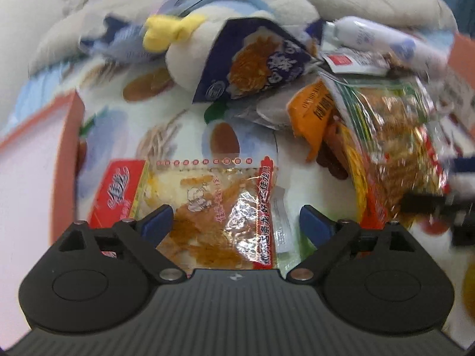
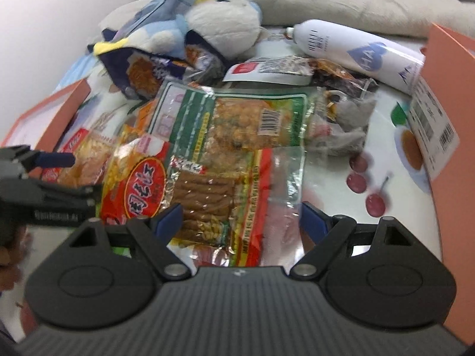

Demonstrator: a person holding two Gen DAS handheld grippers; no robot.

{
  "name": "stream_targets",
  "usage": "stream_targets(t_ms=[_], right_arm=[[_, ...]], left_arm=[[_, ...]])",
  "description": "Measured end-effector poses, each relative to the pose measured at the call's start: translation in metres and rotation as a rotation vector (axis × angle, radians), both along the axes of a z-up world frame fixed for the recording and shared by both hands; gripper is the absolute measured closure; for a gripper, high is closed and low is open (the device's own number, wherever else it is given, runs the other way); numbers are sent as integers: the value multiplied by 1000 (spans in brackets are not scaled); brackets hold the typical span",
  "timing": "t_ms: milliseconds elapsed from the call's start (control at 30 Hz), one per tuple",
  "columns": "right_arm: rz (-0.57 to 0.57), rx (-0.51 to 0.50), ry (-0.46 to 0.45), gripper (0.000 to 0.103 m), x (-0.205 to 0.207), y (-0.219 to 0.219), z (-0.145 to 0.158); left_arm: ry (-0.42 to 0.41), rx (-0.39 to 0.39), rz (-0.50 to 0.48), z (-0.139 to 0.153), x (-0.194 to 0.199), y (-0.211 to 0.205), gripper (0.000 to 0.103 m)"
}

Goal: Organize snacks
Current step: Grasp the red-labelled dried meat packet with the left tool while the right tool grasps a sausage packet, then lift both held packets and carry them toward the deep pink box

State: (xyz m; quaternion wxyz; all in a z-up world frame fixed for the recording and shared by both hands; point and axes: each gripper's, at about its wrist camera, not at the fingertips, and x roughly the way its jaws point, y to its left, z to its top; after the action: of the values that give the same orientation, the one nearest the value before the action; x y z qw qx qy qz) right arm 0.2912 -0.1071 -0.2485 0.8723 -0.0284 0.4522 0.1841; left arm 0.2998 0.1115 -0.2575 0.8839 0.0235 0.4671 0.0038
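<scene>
On the far left of the printed cloth an orange box stands with its open side toward the pile, which I take to be the place the snacks are meant to go, since a second orange box closes off the right edge in the same way. Just beside the left box lies a clear packet of shredded snack with a red end, flat and alone, and the left claw hangs over it with its blue fingertips spread to either side and pressing on nothing; that looks like a lining-up for a pick. Further in, a dark blue packet leans against a plush toy, propped up rather than laid down. To the right of that the snacks are heaped, an orange packet half under a large green-edged bag, so nothing there can be lifted cleanly without shifting a neighbour. The right claw is over a packet of brown sticks at the near end of this heap, jaws wide apart and gripping nothing. A white spray can lies on its side at the back, touching the right box; it is no snack and probably stays out of the sorting.
</scene>
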Motion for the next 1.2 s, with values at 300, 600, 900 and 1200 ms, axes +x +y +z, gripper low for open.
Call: stream_targets(t_ms=[300,600,900,1200], right_arm=[[105,-3,-11,59,-8,16,5],[69,-22,-23,86,-26,2,15],[14,-27,-17,91,-51,-22,27],[-20,-21,-36,95,-90,-38,47]], left_arm=[[-9,-2,33,-2,0,-3,15],[-4,-4,36,3,-7,-8,31],[12,-28,21,11,-30,-19,46],[31,-129,37,28,-89,-37,52]])
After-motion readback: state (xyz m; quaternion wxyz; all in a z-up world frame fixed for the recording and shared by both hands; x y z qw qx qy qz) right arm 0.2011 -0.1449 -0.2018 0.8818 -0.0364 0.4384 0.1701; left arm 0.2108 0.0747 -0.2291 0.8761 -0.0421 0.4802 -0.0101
